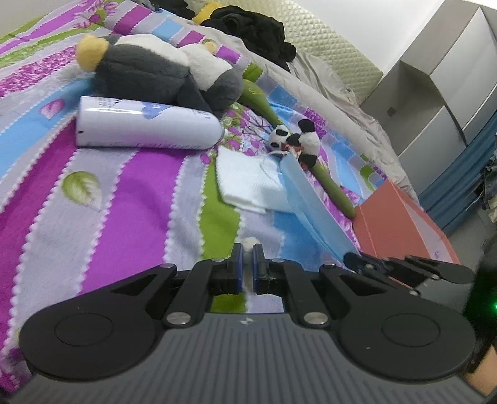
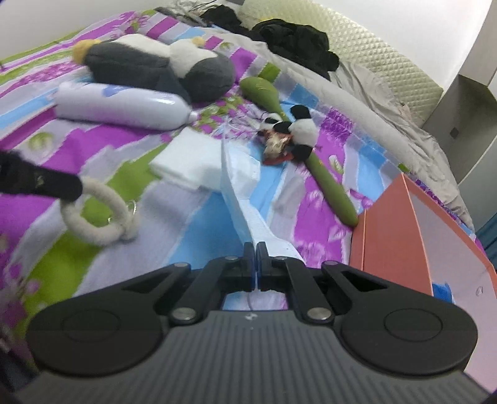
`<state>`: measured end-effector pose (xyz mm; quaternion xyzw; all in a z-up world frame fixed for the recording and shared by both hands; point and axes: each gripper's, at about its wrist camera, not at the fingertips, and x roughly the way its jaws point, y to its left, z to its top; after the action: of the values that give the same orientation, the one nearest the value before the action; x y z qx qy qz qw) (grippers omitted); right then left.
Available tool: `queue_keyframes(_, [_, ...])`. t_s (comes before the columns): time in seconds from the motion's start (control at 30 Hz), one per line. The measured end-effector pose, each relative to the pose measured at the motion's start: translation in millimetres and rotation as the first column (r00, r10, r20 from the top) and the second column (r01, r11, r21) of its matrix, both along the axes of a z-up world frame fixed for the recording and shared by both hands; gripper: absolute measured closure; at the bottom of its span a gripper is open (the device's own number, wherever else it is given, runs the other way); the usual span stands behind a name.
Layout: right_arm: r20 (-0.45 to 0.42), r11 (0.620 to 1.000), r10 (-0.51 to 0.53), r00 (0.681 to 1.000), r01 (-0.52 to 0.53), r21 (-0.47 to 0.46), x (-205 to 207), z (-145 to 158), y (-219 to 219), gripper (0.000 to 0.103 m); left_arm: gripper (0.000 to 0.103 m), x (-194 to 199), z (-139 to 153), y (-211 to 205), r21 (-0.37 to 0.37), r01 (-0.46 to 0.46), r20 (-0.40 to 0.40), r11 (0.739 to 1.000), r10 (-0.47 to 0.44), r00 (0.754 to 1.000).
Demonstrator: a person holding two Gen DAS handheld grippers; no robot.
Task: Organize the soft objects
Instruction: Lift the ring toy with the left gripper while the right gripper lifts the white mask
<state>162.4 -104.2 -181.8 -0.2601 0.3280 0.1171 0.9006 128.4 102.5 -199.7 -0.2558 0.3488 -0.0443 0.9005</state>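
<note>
My left gripper [image 1: 247,248] is shut on a white fluffy ring, of which a tuft [image 1: 250,241] shows between the jaws. In the right wrist view the ring [image 2: 96,211] hangs from the left gripper's dark tip [image 2: 46,183]. My right gripper [image 2: 255,248] is shut on a blue face mask [image 2: 245,192], lifted off the blanket; the mask also shows in the left wrist view [image 1: 313,208]. A folded white cloth [image 1: 245,177] lies under it. A grey penguin plush [image 1: 161,71], a panda on a green stick [image 1: 307,143] and a white bottle [image 1: 146,124] lie beyond.
An orange box [image 2: 403,236] stands open at the right on the bed. A striped purple, green and blue blanket [image 1: 130,211] covers the bed. Black clothes [image 1: 254,28] lie at the headboard. Grey cupboards [image 1: 441,80] stand at far right.
</note>
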Motion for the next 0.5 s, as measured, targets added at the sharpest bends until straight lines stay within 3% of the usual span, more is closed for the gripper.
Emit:
queue_keyframes(0.2, [-0.048,1.0,0.023,0.999,-0.023,0.018,-42.6,12.3,2.9,0.099,0.096,-28.5,1.7,12.7,0.006,-0.007,-0.045,1.0,0.007,0.999])
queue_keyframes(0.37, [-0.156,0.992,0.052,0.986,-0.032,0.125,-61.9,10.3,0.0,0.097,0.095,-45.3,-3.2,15.4,0.01,-0.001,-0.094,1.0,0.002,0.996])
queue_keyframes(0.5, [-0.234,0.969,0.06,0.97,0.0,0.248,-64.7,10.6,-10.0,0.095,0.092,-49.3,-6.2,12.9,0.06,0.044,-0.122,0.997,-0.036,0.992])
